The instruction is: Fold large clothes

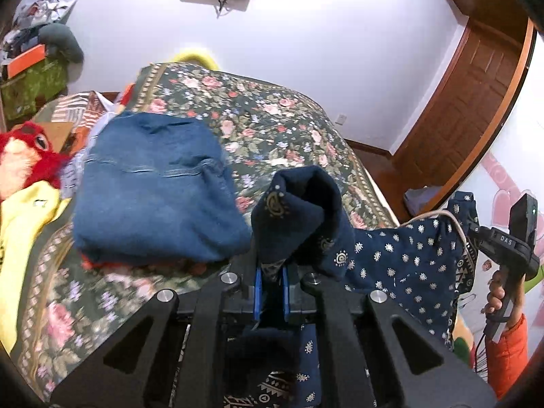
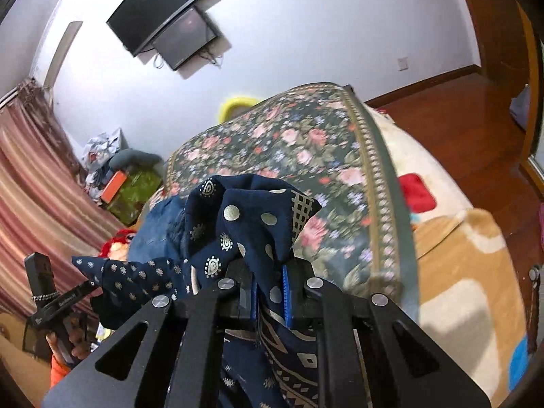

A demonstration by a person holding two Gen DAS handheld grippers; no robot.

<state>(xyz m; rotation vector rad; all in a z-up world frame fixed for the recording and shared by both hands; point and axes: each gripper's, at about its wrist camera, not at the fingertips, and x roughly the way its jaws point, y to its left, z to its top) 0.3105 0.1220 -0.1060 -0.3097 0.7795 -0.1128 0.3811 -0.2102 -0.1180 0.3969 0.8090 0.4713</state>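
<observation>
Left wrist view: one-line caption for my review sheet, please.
Left gripper shut on a navy patterned garment, its far end in the right gripper, above folded jeans on a floral bedspread.

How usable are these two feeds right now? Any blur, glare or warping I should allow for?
Left wrist view: the floral bedspread and folded denim are motion-smeared; the navy patterned garment in the left hand-held gripper is sharper. Right wrist view: the wall-mounted screen shows doubled, the bedspread blurs, the right hand-held gripper stays crisp. Both: fisheye bends walls, dark corners.
</observation>
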